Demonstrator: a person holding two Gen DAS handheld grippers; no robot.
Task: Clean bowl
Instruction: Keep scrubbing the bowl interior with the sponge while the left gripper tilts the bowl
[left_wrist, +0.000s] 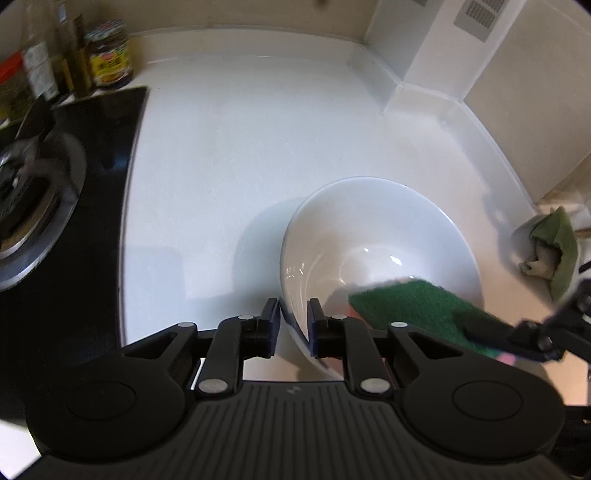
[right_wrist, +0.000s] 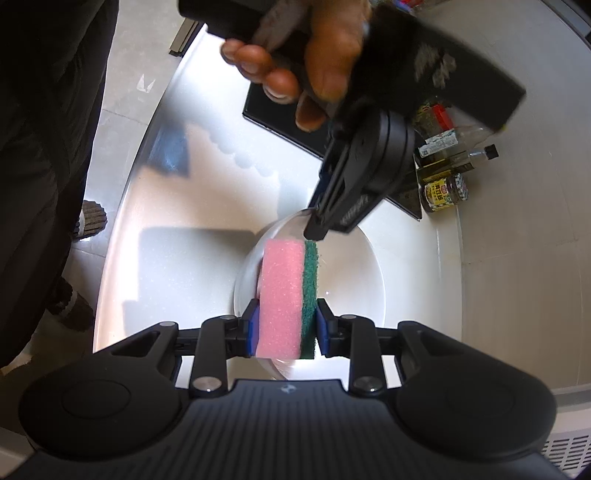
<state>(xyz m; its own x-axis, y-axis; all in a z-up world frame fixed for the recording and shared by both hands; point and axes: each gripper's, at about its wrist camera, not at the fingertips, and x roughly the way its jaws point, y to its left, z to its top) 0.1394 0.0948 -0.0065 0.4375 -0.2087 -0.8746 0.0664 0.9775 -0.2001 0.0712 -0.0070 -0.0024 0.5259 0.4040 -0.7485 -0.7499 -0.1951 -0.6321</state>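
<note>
A white bowl (left_wrist: 369, 236) stands tilted on the white counter (left_wrist: 221, 166). My left gripper (left_wrist: 293, 321) is shut on its near rim, one finger inside and one outside. In the right wrist view the same gripper (right_wrist: 314, 227) pinches the far rim of the bowl (right_wrist: 351, 266). My right gripper (right_wrist: 284, 328) is shut on a pink sponge (right_wrist: 280, 288) with a green scouring face. The sponge (left_wrist: 406, 306) reaches into the bowl from the right, green face up in the left wrist view, with the right gripper (left_wrist: 491, 332) behind it.
A black hob with a gas burner (left_wrist: 37, 192) lies left of the bowl. Jars and bottles (left_wrist: 109, 55) stand at the back left. A green cloth (left_wrist: 554, 247) lies at the right. A hand (right_wrist: 295, 55) holds the left gripper; the person's legs (right_wrist: 44, 147) stand beside the counter edge.
</note>
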